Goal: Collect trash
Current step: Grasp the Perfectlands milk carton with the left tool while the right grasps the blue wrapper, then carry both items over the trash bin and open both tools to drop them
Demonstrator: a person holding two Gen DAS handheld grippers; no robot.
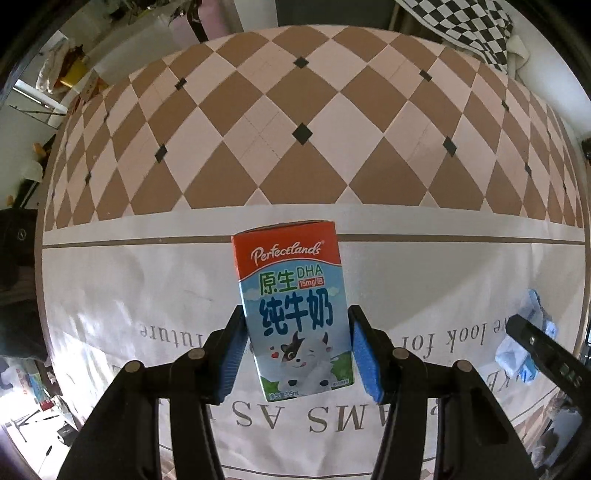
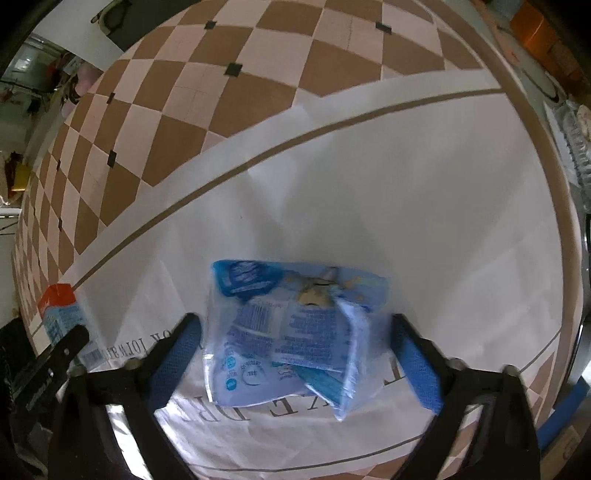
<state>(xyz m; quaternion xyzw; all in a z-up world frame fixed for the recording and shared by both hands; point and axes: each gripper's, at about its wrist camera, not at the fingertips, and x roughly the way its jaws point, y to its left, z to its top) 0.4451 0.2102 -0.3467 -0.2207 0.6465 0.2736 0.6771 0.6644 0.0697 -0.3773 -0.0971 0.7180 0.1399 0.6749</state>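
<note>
A milk carton (image 1: 293, 295) with an orange top, a blue body and a cartoon cow sits between the blue pads (image 1: 234, 354) of my left gripper (image 1: 295, 317). Both pads press on its sides, so the gripper is shut on it. The carton's orange top (image 2: 55, 295) also shows at the left edge of the right wrist view. A crumpled blue and white plastic wrapper (image 2: 288, 332) lies on the cloth between the wide-set fingers of my right gripper (image 2: 295, 325). Its pads (image 2: 417, 365) stand beside the wrapper without squeezing it. The wrapper (image 1: 532, 325) also shows at the far right of the left wrist view.
Both items are over a white cloth (image 1: 147, 288) printed with grey lettering, which gives way to brown and pink diamonds (image 1: 295, 110) further out. Clutter lies beyond the cloth's left edge (image 1: 70, 74). A black and white chequered fabric (image 1: 461, 22) hangs at the top right.
</note>
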